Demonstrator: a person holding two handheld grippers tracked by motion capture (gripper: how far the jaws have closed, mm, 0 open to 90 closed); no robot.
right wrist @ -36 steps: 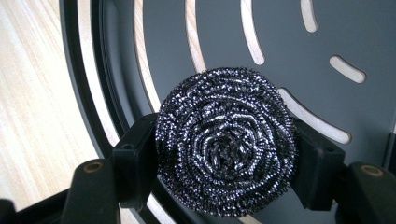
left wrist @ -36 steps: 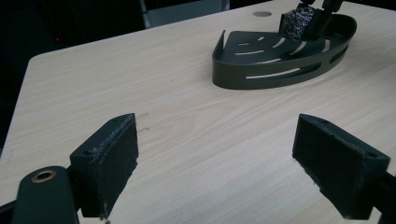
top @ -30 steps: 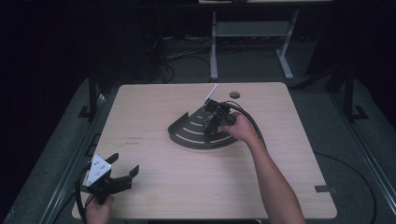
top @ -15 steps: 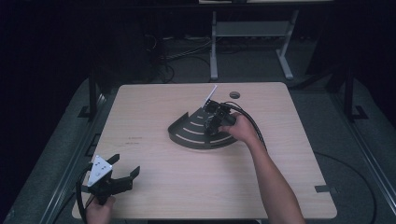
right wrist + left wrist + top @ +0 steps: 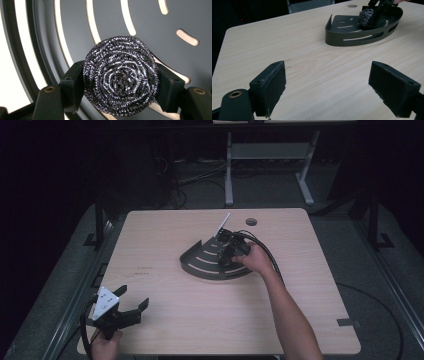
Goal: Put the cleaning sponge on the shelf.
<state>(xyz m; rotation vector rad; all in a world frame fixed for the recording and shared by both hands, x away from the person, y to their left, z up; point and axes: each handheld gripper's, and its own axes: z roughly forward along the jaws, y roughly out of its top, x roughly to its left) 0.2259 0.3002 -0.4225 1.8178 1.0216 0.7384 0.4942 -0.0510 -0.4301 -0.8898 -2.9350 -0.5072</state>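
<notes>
A round steel-wool scourer (image 5: 121,75) sits squeezed between the two black pads of my right gripper (image 5: 121,83), which is shut on it. Gripper and scourer hang just over the slotted floor of a black quarter-round tray (image 5: 192,265) at the table's middle. The left gripper view shows the same scourer (image 5: 365,17) inside the tray (image 5: 352,40), with the right gripper (image 5: 375,12) on it. My left gripper (image 5: 134,296) rests near the front left corner of the table. Its jaws stand wide open (image 5: 327,82), with bare wood between them.
The wooden table (image 5: 165,330) has a round cable hole (image 5: 251,222) near its far edge. Cables trail from the right gripper across the table toward the person's forearm (image 5: 290,315). A metal stand (image 5: 265,155) is on the dark floor beyond the table.
The right gripper has shifted very slightly over the tray with the scourer still in it. The left gripper has kept still.
</notes>
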